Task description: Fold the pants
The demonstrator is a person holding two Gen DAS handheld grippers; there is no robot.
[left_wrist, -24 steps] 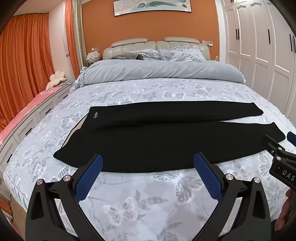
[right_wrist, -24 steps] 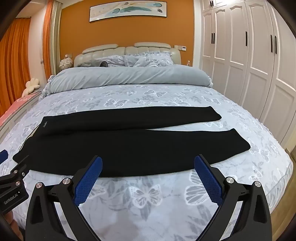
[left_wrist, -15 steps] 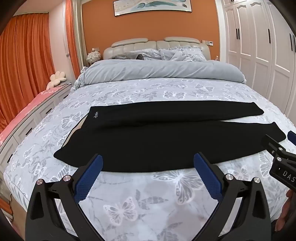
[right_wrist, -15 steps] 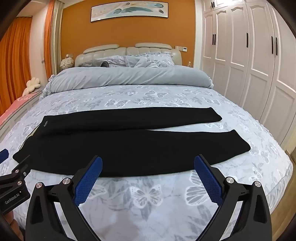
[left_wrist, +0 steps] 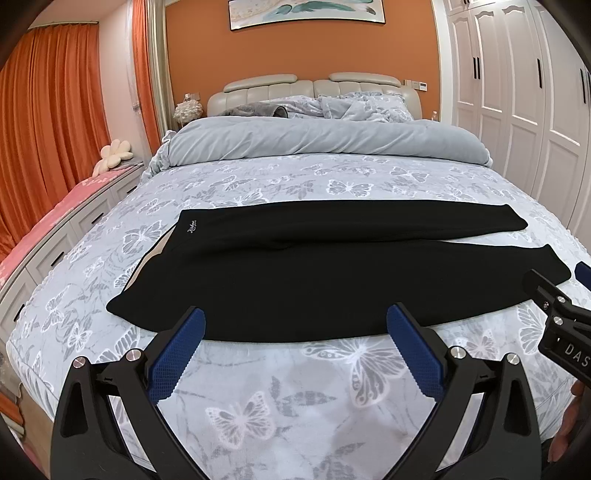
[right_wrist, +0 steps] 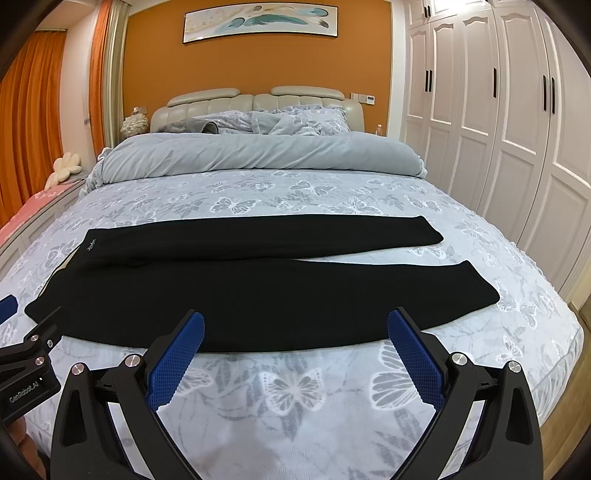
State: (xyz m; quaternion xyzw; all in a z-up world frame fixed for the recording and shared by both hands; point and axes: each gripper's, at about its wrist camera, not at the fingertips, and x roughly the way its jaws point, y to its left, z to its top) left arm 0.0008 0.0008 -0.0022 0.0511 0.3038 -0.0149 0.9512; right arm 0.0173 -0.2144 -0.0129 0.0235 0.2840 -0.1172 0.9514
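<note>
Black pants (left_wrist: 314, 273) spread flat across the butterfly-print bedspread (left_wrist: 295, 184), waistband toward the orange curtains (left_wrist: 48, 122), both legs running toward the white wardrobe (left_wrist: 517, 92); far leg (left_wrist: 406, 221) lying straight, near leg (left_wrist: 369, 291) angled slightly away from it, a thin wedge of bedspread showing between the two cuffs; small white logo (left_wrist: 191, 226) at the far waistband corner; pale lining apparently peeking out along the waistband edge, though too small to be sure.

Left gripper (left_wrist: 295, 325) poised just short of the near edge of the pants, jaws spread wide, blue pads (left_wrist: 177, 354) holding nothing, tips level with the hem of the near leg but not seen touching it; right gripper (right_wrist: 295, 326) likewise just short of the near edge of the pants, jaws wide, gripping nothing; in the right wrist view, same pants (right_wrist: 258, 295) with cuffs on the wardrobe side.

Beyond the pants, rolled grey duvet (left_wrist: 325, 144) across the bed, pillows (left_wrist: 354, 107) and beige padded headboard (left_wrist: 314, 85) behind it; framed feather painting (left_wrist: 306, 11) on the orange wall above; flower-shaped cushion (left_wrist: 112, 155) on the pink-topped bench beside the curtains.
</note>
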